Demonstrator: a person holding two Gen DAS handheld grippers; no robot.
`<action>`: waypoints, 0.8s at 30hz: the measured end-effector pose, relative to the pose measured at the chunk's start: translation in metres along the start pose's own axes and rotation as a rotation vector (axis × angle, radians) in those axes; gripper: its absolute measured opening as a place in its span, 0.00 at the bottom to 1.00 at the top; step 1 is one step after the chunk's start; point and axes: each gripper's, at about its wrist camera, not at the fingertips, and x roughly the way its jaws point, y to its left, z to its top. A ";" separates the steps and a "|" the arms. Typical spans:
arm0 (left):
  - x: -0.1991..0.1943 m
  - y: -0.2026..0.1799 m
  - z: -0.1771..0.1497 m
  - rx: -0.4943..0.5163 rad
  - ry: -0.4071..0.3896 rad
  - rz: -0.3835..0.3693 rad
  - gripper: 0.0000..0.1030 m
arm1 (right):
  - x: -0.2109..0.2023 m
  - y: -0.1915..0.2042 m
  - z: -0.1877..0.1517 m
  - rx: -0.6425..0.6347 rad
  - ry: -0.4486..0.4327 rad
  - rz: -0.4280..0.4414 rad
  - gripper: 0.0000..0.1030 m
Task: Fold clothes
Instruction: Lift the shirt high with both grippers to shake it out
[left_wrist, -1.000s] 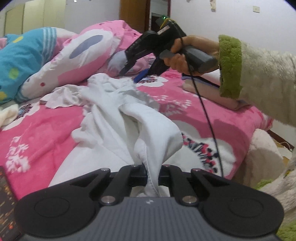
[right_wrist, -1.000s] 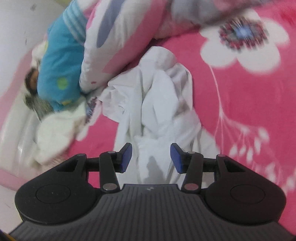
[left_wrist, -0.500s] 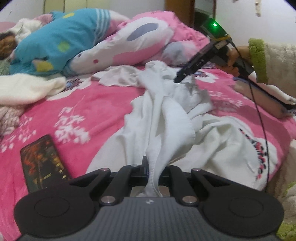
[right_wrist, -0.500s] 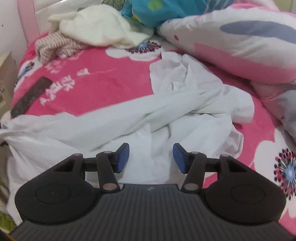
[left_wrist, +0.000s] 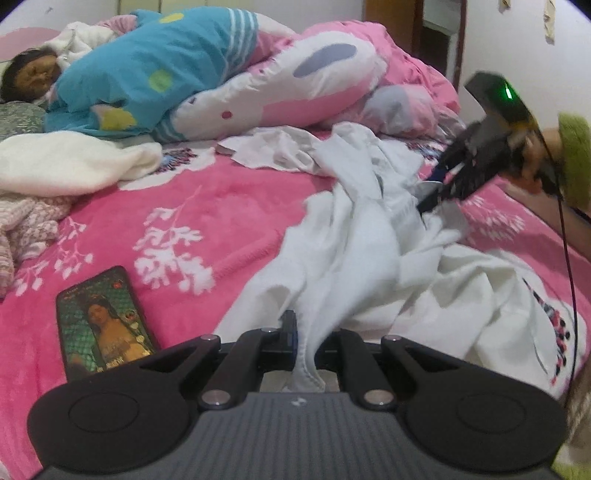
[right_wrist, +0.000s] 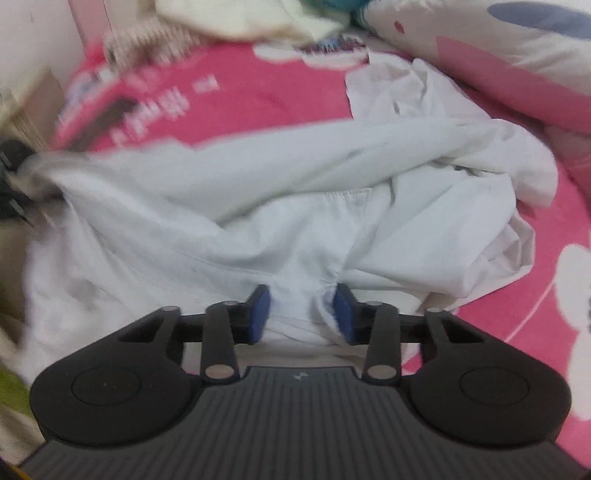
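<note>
A crumpled white garment (left_wrist: 354, 251) lies across the pink flowered blanket (left_wrist: 207, 206). My left gripper (left_wrist: 306, 350) is shut on one edge of it, and a strip of cloth hangs out between its fingers. In the right wrist view the same garment (right_wrist: 258, 206) is stretched from the left edge towards me. My right gripper (right_wrist: 301, 314) points steeply down onto it. Its blue pads (right_wrist: 258, 314) are closing with a fold of white cloth between them, and a gap still shows beside the left pad. The left wrist view shows the right gripper (left_wrist: 430, 190) held by a hand in a green-cuffed sleeve (left_wrist: 572, 155).
A phone (left_wrist: 103, 325) with a lit screen lies on the blanket at the near left. A person (left_wrist: 33, 74) lies at the far left under a blue quilt (left_wrist: 147, 74). A pink-white duvet (left_wrist: 295, 92), a cream blanket (left_wrist: 66, 166) and a knitted garment (left_wrist: 26, 229) ring the bed.
The left wrist view has swung left, bringing the phone into sight. My right gripper has rolled and sunk onto the white garment, and its pads have drawn closer together.
</note>
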 end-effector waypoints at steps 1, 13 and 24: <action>-0.002 0.000 0.001 -0.007 -0.011 0.007 0.04 | 0.000 0.006 -0.001 -0.017 -0.003 -0.043 0.33; -0.041 -0.002 0.039 -0.113 -0.245 0.112 0.04 | -0.042 0.071 -0.009 -0.092 -0.265 -0.579 0.01; -0.125 -0.037 0.141 -0.009 -0.634 0.174 0.04 | -0.167 0.078 -0.022 0.135 -0.684 -0.808 0.01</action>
